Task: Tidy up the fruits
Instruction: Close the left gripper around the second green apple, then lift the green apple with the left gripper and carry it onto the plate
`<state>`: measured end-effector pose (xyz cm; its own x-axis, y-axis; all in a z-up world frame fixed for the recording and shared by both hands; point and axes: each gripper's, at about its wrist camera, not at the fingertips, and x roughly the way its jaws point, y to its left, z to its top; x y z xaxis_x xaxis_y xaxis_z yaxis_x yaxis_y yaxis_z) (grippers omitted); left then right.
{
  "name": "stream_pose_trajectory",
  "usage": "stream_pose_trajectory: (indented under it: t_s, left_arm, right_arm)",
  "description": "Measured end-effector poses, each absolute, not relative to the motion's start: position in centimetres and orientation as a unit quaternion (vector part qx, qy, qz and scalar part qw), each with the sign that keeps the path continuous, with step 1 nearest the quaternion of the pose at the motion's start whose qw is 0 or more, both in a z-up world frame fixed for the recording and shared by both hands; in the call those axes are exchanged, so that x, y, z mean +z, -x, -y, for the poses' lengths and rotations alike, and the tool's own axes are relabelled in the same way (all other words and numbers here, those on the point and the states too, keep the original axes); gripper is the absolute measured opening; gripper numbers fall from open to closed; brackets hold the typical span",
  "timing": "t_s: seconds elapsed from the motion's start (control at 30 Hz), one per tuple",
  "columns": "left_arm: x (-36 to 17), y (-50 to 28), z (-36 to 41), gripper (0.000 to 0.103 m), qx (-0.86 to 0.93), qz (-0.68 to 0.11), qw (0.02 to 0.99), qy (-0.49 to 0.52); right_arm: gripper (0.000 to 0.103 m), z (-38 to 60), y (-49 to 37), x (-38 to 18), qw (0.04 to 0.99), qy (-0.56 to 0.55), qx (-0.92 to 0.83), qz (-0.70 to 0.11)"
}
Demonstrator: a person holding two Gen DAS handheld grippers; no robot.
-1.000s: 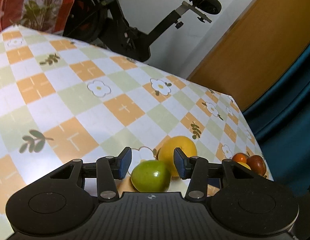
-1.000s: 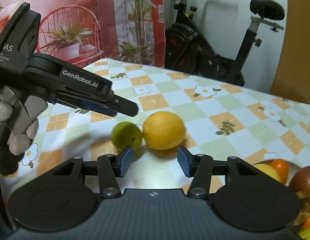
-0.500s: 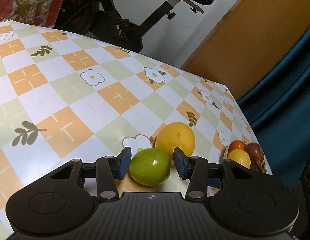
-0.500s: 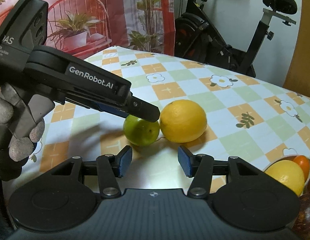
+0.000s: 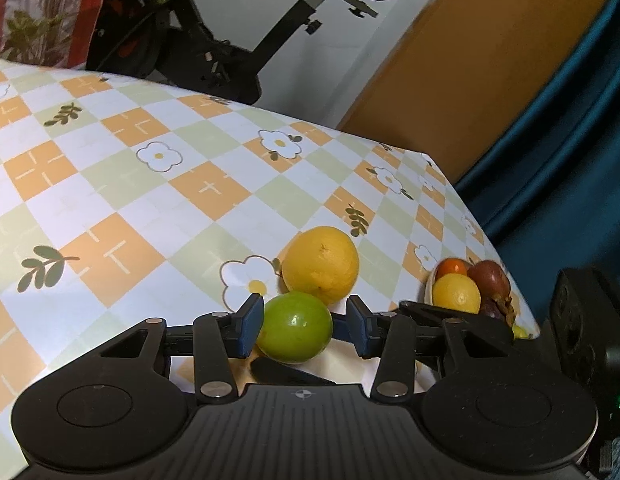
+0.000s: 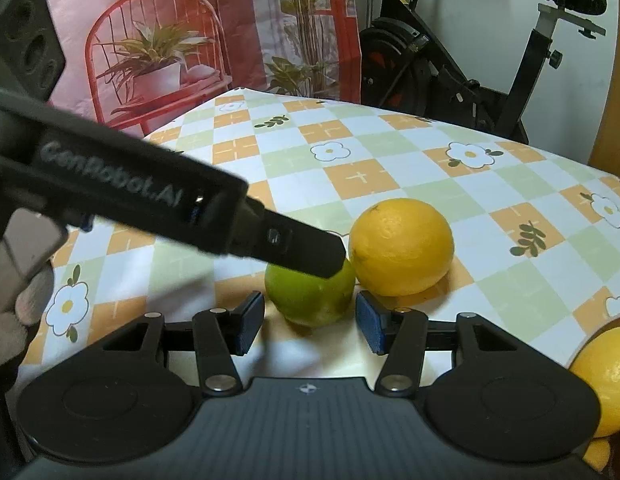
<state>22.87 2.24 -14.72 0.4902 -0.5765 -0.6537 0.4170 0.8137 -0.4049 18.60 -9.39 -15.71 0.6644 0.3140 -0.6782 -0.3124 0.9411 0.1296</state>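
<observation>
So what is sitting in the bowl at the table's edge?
In the bowl there shows a yellow lemon, a small orange fruit and a dark reddish-brown fruit. The left hand-held gripper covers the bowl's lower part, so anything underneath is hidden.

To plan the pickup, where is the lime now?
The lime lies on the table between the left tool's fingers, touching the orange behind it.

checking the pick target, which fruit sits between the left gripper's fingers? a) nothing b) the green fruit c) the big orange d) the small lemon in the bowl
b: in the left wrist view the green fruit sits between the left gripper fingers, with the orange just beyond them.
</observation>
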Motion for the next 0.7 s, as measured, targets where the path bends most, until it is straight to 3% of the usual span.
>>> stream_pose_trajectory:
  t_s: [0.7]
  left_arm:
    - [-14.5,-19.3,-0.7,0.047,-0.291,-0.416,0.859,0.066]
  right_arm:
    - [0.051,10.5,-14.7,-15.6,0.914,-0.026,0.173,-0.365]
